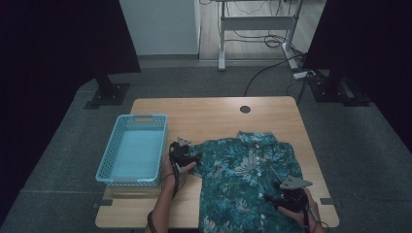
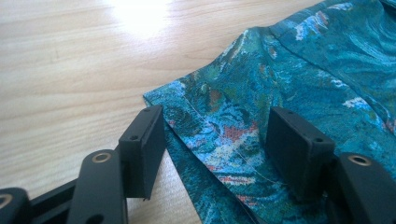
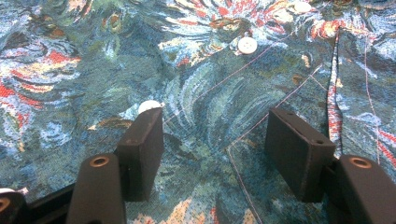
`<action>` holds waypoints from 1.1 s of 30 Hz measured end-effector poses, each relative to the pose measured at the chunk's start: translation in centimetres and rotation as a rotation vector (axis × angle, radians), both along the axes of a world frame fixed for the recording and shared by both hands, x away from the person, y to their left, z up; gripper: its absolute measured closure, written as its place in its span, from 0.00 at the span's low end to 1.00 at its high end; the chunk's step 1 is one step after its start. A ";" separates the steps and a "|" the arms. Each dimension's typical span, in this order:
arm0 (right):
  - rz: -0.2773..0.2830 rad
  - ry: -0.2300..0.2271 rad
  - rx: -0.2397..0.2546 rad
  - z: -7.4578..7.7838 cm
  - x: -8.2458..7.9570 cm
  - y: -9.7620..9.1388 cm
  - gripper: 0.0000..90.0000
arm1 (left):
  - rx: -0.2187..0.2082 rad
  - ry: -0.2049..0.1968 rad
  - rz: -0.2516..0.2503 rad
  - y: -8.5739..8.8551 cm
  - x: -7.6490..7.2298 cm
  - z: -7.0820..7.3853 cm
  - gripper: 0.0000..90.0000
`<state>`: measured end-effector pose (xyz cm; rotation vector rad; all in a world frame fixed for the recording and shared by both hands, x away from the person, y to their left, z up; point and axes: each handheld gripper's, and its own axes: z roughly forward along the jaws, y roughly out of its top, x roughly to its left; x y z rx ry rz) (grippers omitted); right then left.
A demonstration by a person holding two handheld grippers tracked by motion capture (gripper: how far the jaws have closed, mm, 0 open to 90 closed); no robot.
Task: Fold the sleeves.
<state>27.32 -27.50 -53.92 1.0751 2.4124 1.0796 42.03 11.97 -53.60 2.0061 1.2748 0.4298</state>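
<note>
A teal flowered shirt (image 1: pixel 245 177) is seen spread flat, front up, on the near right part of a wooden table (image 1: pixel 214 111), collar toward the far edge. A light blue basket (image 1: pixel 133 150) is set on the left of the table, just beside the shirt's left sleeve (image 2: pixel 210 116).

The left gripper (image 1: pixel 183 154) is held at that sleeve's end, between basket and shirt. In the left gripper view the jaws are seen partly open, astride the sleeve hem, with the cloth lying between them but not pinched; nothing is gripped. The right gripper (image 1: pixel 286 194) is held over the near right part of the shirt front. In the right gripper view its jaws are also seen partly open, above the cloth near two white buttons (image 3: pixel 247 45), with nothing gripped.

Several slips can be foreseen. If the left jaws are shut too high, only the top layer of the sleeve may be caught, or the hem may be missed altogether, since just its corner lies within reach. If the sleeve is then pulled while the right side is not held, the whole shirt may be dragged and wrinkled, or pushed against the basket. A loose thread (image 3: pixel 261 121) is seen on the front and could be snagged by the right jaws
</note>
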 end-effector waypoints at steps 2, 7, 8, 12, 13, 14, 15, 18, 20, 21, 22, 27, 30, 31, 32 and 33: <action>-0.001 -0.001 0.000 0.0 0.0 0.0 0.42 | -0.003 -0.011 -0.008 0.0 -0.1 -0.1 0.47; -0.002 -0.002 0.001 0.0 0.0 0.0 0.41 | 0.036 -0.024 -0.011 -0.3 -0.1 -0.1 0.52; -0.002 -0.002 0.001 0.0 0.0 0.0 0.41 | 0.045 -0.027 -0.009 -0.4 -0.1 -0.1 0.53; -0.002 -0.002 0.001 0.0 0.0 0.0 0.41 | 0.049 -0.048 -0.024 -0.4 -0.2 -0.2 0.68; -0.002 -0.003 0.001 0.0 0.0 0.0 0.41 | 0.042 -0.050 -0.028 -0.4 -0.2 -0.2 0.72; -0.002 -0.003 0.002 0.0 0.0 0.0 0.41 | 0.035 -0.052 -0.027 -0.3 -0.2 -0.3 0.76; -0.002 -0.003 0.002 0.0 0.0 0.0 0.41 | 0.030 -0.048 -0.022 -0.2 -0.2 -0.2 0.79; -0.002 -0.004 0.003 -0.1 0.0 0.0 0.41 | 0.000 -0.034 -0.027 -0.1 -0.2 -0.3 0.90; -0.002 -0.005 0.003 -0.1 0.0 0.0 0.41 | -0.017 -0.024 -0.030 -0.1 -0.2 -0.3 0.95; -0.001 -0.004 0.003 -0.1 0.0 0.0 0.41 | -0.019 -0.022 -0.031 -0.1 -0.2 -0.3 0.96; -0.001 -0.005 0.003 -0.1 0.0 0.0 0.41 | -0.017 -0.018 -0.033 -0.2 -0.2 -0.2 0.97; -0.001 -0.005 0.003 -0.1 0.0 0.0 0.41 | -0.005 0.013 -0.041 -0.4 -0.2 0.1 0.99; -0.002 -0.005 0.003 -0.1 0.0 0.0 0.41 | 0.000 0.013 -0.057 -0.6 -0.3 0.8 0.99; -0.004 -0.005 0.003 -0.1 0.0 0.0 0.41 | -0.011 0.011 -0.055 -0.5 -0.3 1.2 0.99; -0.005 -0.005 0.003 -0.1 0.0 0.1 0.41 | -0.009 0.007 -0.057 -0.5 -0.3 1.5 0.99; -0.006 -0.005 0.004 -0.1 0.0 0.1 0.40 | -0.013 0.001 -0.053 -0.4 -0.4 2.0 0.99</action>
